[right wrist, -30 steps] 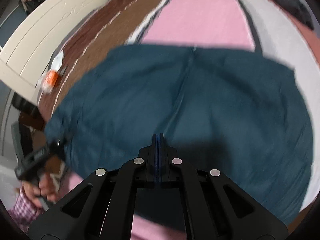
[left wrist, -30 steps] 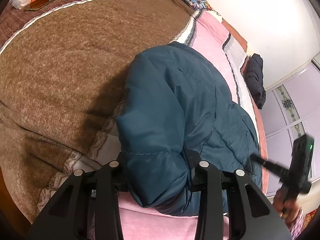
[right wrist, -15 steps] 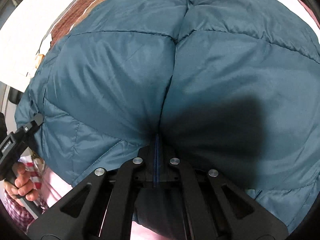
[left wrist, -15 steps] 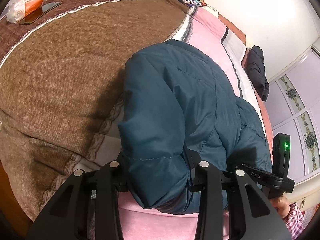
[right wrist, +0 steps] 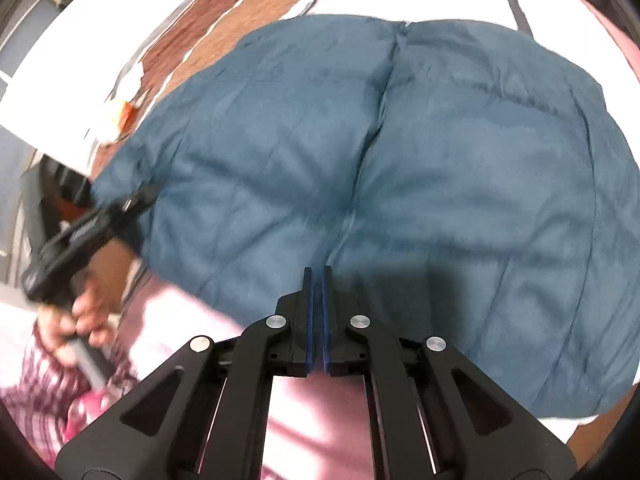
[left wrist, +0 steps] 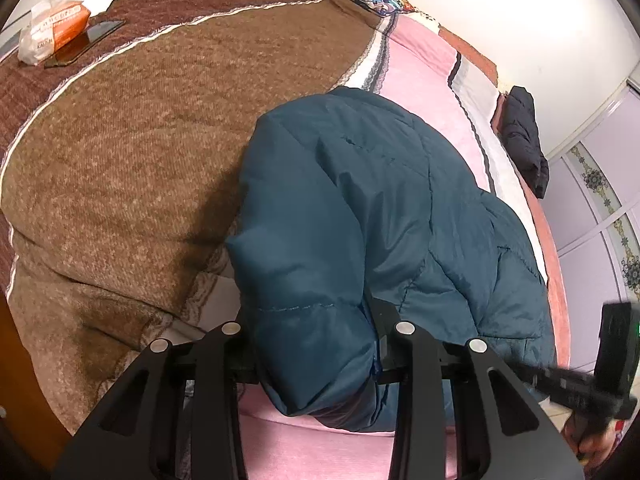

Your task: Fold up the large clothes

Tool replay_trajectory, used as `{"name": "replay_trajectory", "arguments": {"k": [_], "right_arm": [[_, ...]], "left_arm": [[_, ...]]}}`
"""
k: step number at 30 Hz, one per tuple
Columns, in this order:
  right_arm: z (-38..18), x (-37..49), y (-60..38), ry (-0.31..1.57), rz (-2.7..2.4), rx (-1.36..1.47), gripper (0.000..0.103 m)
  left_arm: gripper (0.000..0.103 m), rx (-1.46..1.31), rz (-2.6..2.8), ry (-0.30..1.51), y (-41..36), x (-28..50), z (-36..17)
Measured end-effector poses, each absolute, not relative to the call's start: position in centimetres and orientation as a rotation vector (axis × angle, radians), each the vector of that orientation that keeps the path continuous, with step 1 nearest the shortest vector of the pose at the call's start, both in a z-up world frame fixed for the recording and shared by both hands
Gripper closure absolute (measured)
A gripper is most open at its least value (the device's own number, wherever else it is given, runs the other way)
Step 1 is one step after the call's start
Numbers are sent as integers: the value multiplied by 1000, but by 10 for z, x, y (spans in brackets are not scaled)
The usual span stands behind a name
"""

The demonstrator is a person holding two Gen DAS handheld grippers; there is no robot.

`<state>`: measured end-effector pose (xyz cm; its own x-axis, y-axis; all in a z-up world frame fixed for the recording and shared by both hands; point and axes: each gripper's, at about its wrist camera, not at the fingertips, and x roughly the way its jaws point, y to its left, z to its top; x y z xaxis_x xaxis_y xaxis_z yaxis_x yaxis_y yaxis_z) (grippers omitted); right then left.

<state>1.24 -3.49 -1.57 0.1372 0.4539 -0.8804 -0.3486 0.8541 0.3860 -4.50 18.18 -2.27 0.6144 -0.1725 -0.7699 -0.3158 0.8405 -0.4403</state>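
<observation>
Backed off, our right claw [right wrist: 316,300] now sits clear of the jacket [right wrist: 400,184], where half a second ago the quilting filled its view; the blur says it is moving. Its blue pads are nearly together with only a thin gap, nothing between them. Our left claw [left wrist: 316,332] has not shifted: jaws set wide around a fat padded roll at the jacket's near edge, pressing in on both sides, so we read it as gripping that bulk.

Jacket [left wrist: 380,220]: teal puffer, lying in a rounded heap on the bed, across the pink sheet [left wrist: 320,448] and touching the brown blanket [left wrist: 140,152]. A centre seam runs away from the right claw.

Handling, our judgement: light, very soft, springy; shell looks slick, so thin pinches may slide. Better to take a thick bunch at a stitched seam or hem. It will likely puff back open after each fold.

Beyond: a dark garment [left wrist: 524,132] at the far bed edge, a snack packet [left wrist: 52,28] on the blanket.
</observation>
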Motion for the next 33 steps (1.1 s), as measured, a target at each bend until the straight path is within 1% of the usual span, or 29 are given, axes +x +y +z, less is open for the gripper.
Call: {"name": "replay_trajectory", "arguments": {"k": [4,10,12,25,33], "right_arm": [[-41,4,-30,1379,575,80,99],[-64,20,-15,1406,538,59,99],[-69,25,-12,1414,531,53,100],[-88,40,-20,1419,529,46,103],[-89,42,-30,1408,529,65,103]], "left_arm": [[68,-574,98,919,178,-45,-20],[68,-550,98,917,172,-46,-18],[68,-551,96,916,172,-46,-18],[69,-510,98,907,163,-47,-11],[73,-485,88,870,157,-50,5]]}}
